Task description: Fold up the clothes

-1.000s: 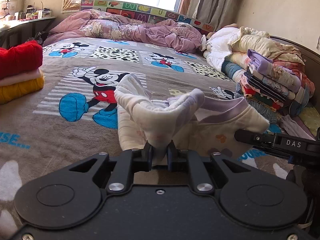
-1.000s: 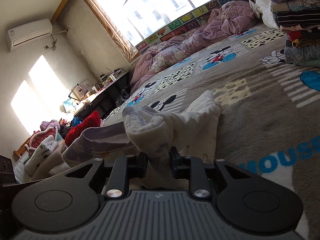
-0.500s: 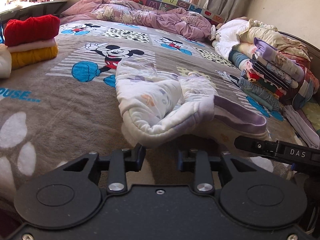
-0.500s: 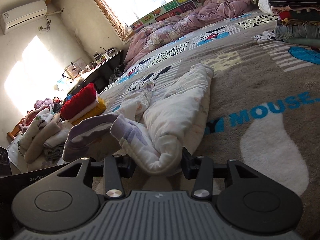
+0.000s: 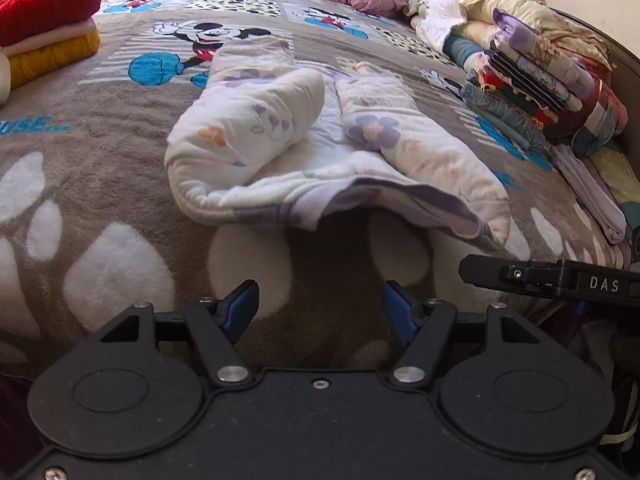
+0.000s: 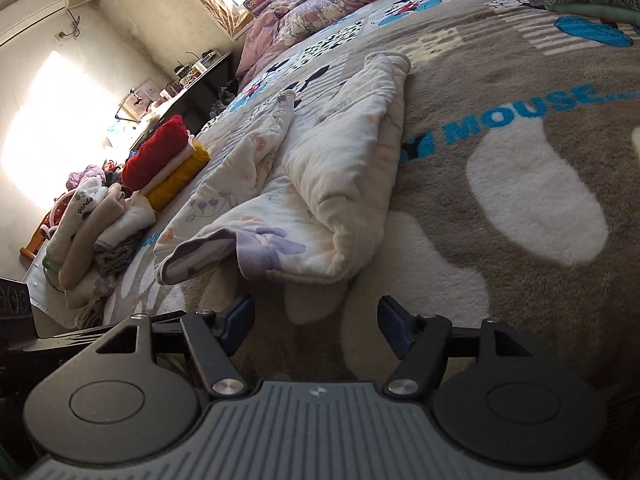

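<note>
Bed (image 5: pixel 100 184) with cartoon-print blanket; on it lies the floral garment (image 5: pixel 320 152) (legs doubled back, waistband nearest the cameras). Left hand-held gripper (image 5: pixel 320 306) and right hand-held gripper (image 6: pixel 316 322), jaws opening, nothing between them, just short of the garment's near edge.

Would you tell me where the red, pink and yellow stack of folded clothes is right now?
The red, pink and yellow stack sits at the far left of the left wrist view, on the blanket, left of the floral garment.
</note>
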Demonstrator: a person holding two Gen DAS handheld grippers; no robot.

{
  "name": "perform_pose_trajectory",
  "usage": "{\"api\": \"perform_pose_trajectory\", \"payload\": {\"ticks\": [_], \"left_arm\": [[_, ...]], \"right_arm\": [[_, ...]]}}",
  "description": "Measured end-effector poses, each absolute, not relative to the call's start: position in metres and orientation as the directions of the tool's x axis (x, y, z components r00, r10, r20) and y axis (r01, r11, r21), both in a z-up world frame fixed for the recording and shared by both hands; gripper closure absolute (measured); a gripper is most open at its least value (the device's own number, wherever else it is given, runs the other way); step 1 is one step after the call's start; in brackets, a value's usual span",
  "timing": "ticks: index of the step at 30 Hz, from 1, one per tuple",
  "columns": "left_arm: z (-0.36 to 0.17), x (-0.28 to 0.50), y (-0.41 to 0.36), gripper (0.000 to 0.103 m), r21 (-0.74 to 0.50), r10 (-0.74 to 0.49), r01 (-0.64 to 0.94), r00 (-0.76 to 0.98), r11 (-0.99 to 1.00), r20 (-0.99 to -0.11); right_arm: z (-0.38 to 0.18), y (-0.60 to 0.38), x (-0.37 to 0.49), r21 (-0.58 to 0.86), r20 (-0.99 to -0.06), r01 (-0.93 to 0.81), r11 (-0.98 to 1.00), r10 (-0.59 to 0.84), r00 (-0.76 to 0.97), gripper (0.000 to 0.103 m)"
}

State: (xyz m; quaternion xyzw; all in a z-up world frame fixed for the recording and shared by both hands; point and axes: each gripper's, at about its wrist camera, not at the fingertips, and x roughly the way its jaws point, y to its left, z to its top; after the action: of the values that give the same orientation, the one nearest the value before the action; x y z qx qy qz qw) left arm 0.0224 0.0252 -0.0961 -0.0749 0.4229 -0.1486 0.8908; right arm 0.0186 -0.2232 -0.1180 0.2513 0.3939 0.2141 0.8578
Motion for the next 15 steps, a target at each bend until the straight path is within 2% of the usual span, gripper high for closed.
{"api": "perform_pose_trajectory", "payload": {"ticks": [5, 7, 9, 11, 14, 15], "left_arm": [[-0.082, 0.009, 0.028, 0.035, -0.276, -0.381, 0.264, 0.576, 0.924, -0.723], [-0.068, 0.002, 0.033, 0.035, -0.289, -0.403, 0.282, 0.607, 0.915, -0.685], [-0.053, -0.002, 0.041, 0.037, -0.308, -0.407, 0.269, 0.679, 0.912, -0.611], [-0.04, -0.003, 0.048, 0.041, -0.325, -0.393, 0.247, 0.751, 0.913, -0.53], [-0.043, 0.013, 0.047, 0.051, -0.34, -0.385, 0.234, 0.778, 0.911, -0.497], [-0.045, 0.019, 0.047, 0.058, -0.345, -0.383, 0.23, 0.785, 0.91, -0.488]], "right_arm": [[-0.112, -0.232, 0.004, 0.642, -0.53, -0.152, 0.751, 0.578, 0.62, 0.035], [-0.103, -0.233, -0.001, 0.637, -0.494, -0.173, 0.752, 0.57, 0.657, 0.035], [-0.093, -0.234, -0.006, 0.619, -0.45, -0.205, 0.758, 0.556, 0.699, 0.038], [-0.083, -0.233, -0.01, 0.595, -0.402, -0.243, 0.766, 0.546, 0.736, 0.039], [-0.074, -0.221, -0.003, 0.528, -0.346, -0.328, 0.784, 0.551, 0.759, 0.04], [-0.075, -0.215, 0.003, 0.505, -0.348, -0.346, 0.79, 0.554, 0.756, 0.042]]}}
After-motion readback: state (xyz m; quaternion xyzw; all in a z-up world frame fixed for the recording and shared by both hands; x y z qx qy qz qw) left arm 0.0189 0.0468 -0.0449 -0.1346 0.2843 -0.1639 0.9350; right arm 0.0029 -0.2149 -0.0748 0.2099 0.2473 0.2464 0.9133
